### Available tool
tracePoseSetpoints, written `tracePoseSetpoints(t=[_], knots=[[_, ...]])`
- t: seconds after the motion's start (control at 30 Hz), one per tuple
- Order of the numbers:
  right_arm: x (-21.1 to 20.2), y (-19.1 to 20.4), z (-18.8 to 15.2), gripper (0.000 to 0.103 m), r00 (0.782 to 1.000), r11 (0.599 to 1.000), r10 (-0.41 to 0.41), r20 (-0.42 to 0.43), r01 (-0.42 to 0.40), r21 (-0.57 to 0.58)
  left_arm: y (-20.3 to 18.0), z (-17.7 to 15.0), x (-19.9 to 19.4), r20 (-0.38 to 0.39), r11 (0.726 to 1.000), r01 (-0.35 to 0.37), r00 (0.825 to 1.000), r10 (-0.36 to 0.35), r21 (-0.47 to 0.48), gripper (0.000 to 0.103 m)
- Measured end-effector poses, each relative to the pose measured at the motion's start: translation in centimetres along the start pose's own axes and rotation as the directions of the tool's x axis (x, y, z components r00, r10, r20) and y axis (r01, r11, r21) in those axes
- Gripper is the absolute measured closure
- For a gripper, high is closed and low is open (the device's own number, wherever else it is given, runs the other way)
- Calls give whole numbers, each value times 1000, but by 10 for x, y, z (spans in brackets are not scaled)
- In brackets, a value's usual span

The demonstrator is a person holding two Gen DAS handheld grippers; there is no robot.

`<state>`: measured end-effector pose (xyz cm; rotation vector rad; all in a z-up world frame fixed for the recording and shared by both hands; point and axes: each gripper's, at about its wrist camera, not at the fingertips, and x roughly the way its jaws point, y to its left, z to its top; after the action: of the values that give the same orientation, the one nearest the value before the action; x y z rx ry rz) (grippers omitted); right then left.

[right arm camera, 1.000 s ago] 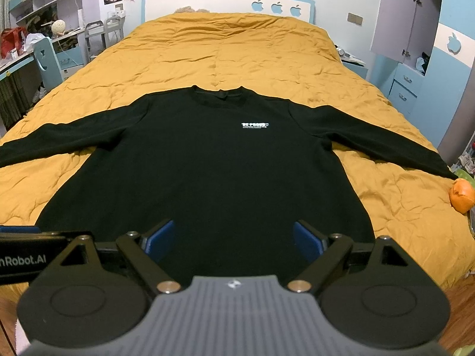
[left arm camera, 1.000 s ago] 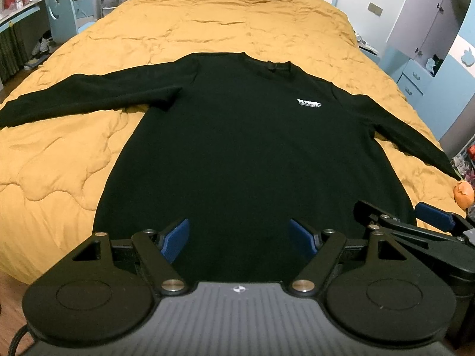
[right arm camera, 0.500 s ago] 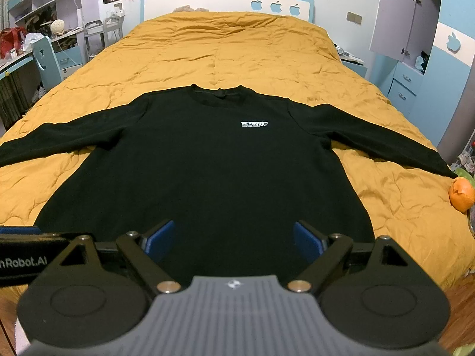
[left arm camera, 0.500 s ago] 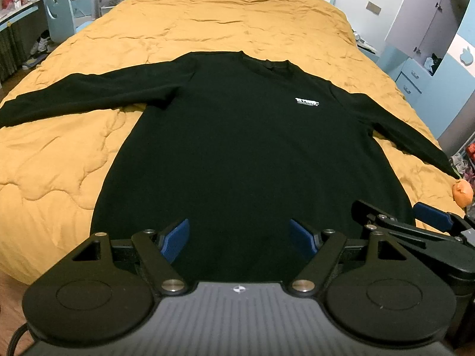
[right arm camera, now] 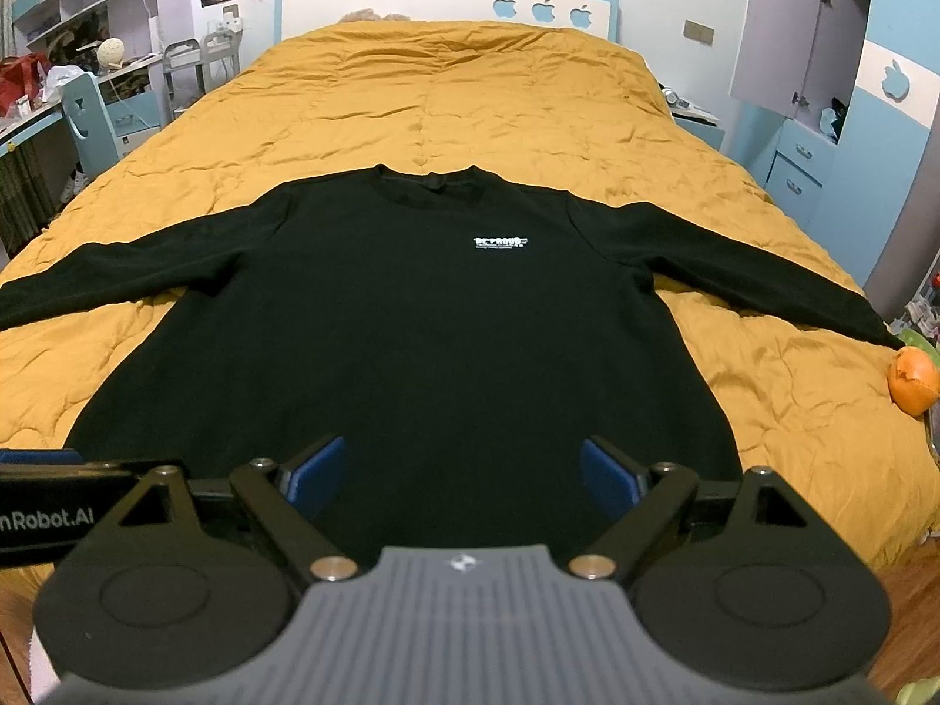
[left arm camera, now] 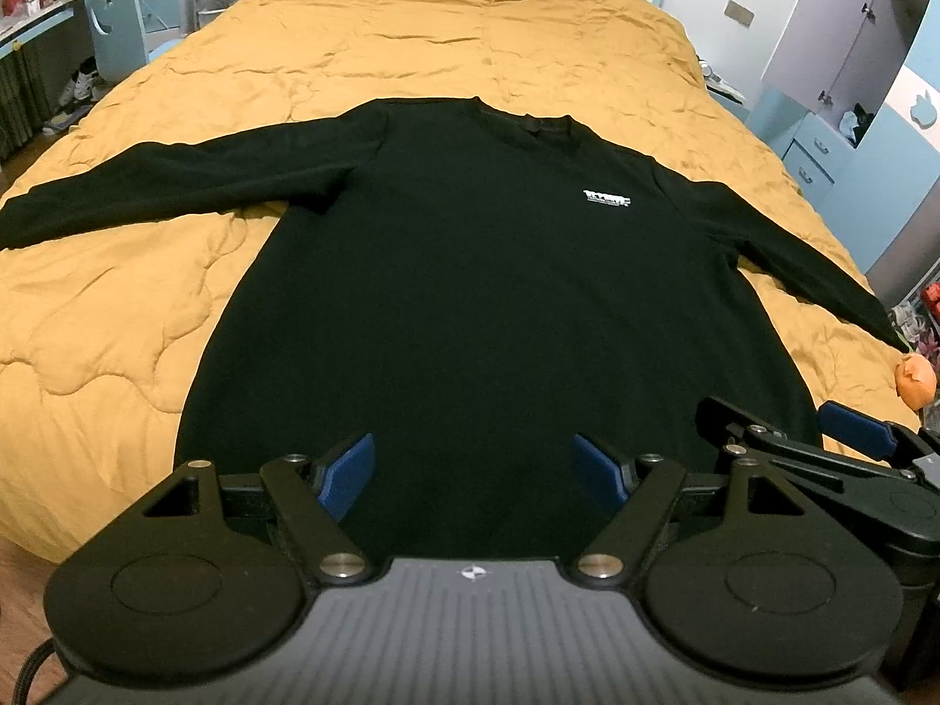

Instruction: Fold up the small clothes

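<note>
Even indoor light, soft shadows, no glare; strong fisheye warp w/ dark corners, sharp focus.

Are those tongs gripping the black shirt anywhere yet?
No. The left tongs and right tongs both stand open above the hem of the black sweatshirt, holding nothing.

The left gripper (left arm camera: 474, 473) is held level with its blue-padded fingers (left arm camera: 346, 473) spread wide — nothing between them. The right gripper (right arm camera: 461, 477) sits just beside it at about the same height, also spread wide and empty — both aimed forward.
</note>
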<state>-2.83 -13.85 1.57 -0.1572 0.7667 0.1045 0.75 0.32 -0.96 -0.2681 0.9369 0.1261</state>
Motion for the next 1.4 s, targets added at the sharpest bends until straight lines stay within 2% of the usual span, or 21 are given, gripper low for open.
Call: tracePoseSetpoints(t=[0.3,0.43,0.67,0.73,0.87,0.93,1.0,1.07,1.13,1.23,1.33,1.4], knots=[[2,1,0,20,1000,1000,-2,-5,2,-2,0,-1,3,-4,1000,1,1000,-1,-2,13],[6,1,0,20,1000,1000,-2,-15,2,-3,2,0,6,-2,1000,29,1000,-29,-12,14],[18,2,3,20,1000,1000,-1,-30,1,-8,8,6,17,-7,999,38,999,-38,-22,14],[21,3,6,20,1000,1000,8,-22,-8,-11,13,9,22,-5,998,60,998,-60,-26,19],[26,15,17,20,997,995,68,25,-66,-77,36,18,32,-2,987,129,992,-130,-94,22],[31,25,27,20,992,986,119,47,-113,-120,53,24,36,10,980,139,990,-139,-142,22],[41,34,37,20,985,978,170,26,-165,-131,74,32,36,38,972,149,989,-144,-183,22],[57,46,50,20,978,968,209,-2,-207,-142,104,40,36,73,954,177,984,-164,-241,21],[71,62,60,20,967,954,253,8,-249,-170,142,50,36,111,932,184,981,-157,-311,21],[91,93,74,20,950,932,305,67,-283,-228,205,63,35,205,900,164,975,-85,-404,21],[117,127,86,21,909,896,392,143,-341,-286,273,69,36,318,849,175,948,-9,-498,21],[137,154,93,21,883,866,438,166,-365,-342,318,71,43,373,796,193,927,44,-574,21]])
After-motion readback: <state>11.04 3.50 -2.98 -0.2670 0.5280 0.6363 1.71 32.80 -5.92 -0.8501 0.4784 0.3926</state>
